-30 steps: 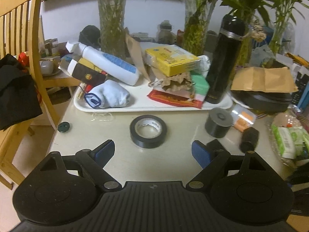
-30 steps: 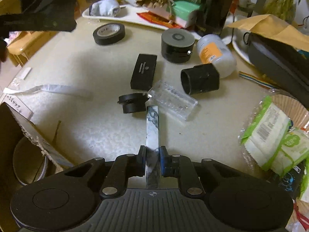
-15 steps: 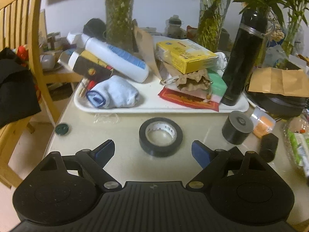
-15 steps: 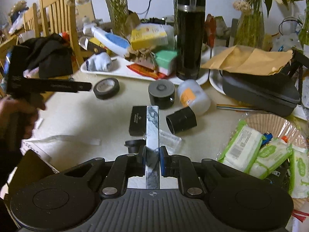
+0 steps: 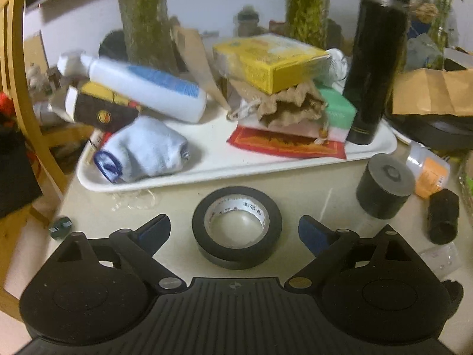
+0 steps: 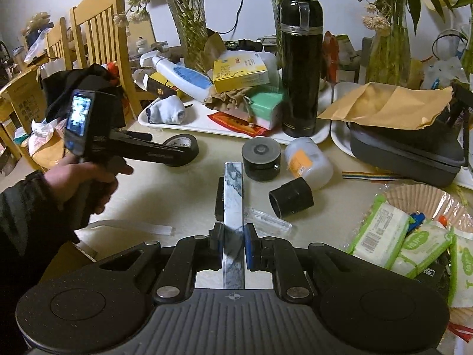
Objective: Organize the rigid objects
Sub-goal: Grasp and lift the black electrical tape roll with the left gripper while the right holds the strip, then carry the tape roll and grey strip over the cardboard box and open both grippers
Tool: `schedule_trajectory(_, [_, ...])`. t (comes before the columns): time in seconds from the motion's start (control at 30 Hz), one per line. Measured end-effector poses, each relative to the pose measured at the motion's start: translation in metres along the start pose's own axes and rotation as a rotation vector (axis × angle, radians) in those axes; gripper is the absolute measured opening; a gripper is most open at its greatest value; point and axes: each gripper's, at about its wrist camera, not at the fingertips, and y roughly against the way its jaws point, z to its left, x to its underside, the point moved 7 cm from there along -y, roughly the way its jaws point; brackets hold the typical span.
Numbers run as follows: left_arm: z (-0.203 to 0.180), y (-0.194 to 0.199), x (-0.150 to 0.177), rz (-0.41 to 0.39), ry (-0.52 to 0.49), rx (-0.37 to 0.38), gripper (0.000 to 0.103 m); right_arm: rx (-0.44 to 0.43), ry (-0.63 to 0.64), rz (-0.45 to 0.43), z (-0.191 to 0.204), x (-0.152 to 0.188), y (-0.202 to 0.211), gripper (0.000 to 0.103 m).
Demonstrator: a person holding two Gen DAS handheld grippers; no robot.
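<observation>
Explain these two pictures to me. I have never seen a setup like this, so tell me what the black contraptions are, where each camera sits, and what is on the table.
There is no robot here. A person holds a hand-operated two-finger gripper in each hand, and each carries a wide-angle camera looking along its fingers.

The left wrist view shows the left gripper, its jaws opening, with a black tape roll lying on the table between its fingers, not yet gripped. Behind it sits a cluttered white tray.

The right wrist view shows the right gripper clamped on a marbled bar. At its left you see the person's left hand holding the other gripper.
</observation>
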Motion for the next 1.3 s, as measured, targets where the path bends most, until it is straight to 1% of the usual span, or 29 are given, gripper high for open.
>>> schedule_trajectory(0.17, [0.004, -0.019, 0.005, 0.066, 0.024, -0.02, 0.095, -0.003, -0.006, -0.001, 0.001, 0.0, -0.002, 0.017])
schedule_trajectory(0.23, [0.006, -0.022, 0.006, 0.069, 0.037, -0.023, 0.093, -0.006, -0.019, -0.002, 0.0, 0.001, -0.003, 0.017])
schedule_trajectory(0.27, [0.006, -0.022, 0.006, 0.057, 0.033, -0.021, 0.091, -0.007, -0.022, -0.002, 0.0, 0.001, -0.004, 0.017])
schedule_trajectory(0.3, [0.005, -0.021, 0.006, 0.046, 0.029, -0.016, 0.083, -0.008, -0.024, -0.001, 0.0, 0.001, -0.006, 0.017])
schedule_trajectory(0.33, [0.005, -0.019, 0.005, 0.036, 0.023, -0.009, 0.072, -0.008, -0.027, -0.001, 0.0, 0.002, -0.006, 0.017])
schedule_trajectory(0.4, [0.004, -0.017, 0.004, 0.044, 0.02, -0.027, 0.072, -0.007, -0.033, -0.002, 0.0, 0.002, -0.008, 0.017])
schedule_trajectory(0.47, [0.005, -0.015, 0.005, 0.04, 0.028, -0.007, 0.072, -0.006, -0.042, -0.003, -0.001, 0.003, -0.009, 0.017])
schedule_trajectory(0.57, [0.005, -0.008, 0.003, 0.026, 0.02, -0.013, 0.072, -0.006, -0.052, -0.003, -0.002, 0.004, -0.011, 0.017])
schedule_trajectory(0.7, [0.004, 0.013, -0.004, -0.018, 0.008, -0.009, 0.072, -0.004, -0.062, -0.003, -0.004, 0.006, -0.012, 0.017])
schedule_trajectory(0.8, [0.001, 0.033, -0.009, -0.043, 0.005, 0.012, 0.072, -0.013, -0.077, -0.012, -0.005, 0.006, -0.012, 0.017])
schedule_trajectory(0.93, [-0.009, 0.062, -0.014, -0.094, -0.025, 0.018, 0.072, -0.015, -0.087, -0.022, -0.003, 0.005, -0.012, 0.017])
schedule_trajectory(1.03, [-0.015, 0.08, -0.018, -0.124, -0.027, 0.034, 0.072, -0.013, -0.079, -0.026, 0.0, 0.004, -0.012, 0.017])
schedule_trajectory(1.3, [-0.029, 0.133, -0.012, -0.202, -0.031, 0.094, 0.072, -0.016, -0.096, -0.039, 0.002, 0.002, -0.006, 0.017])
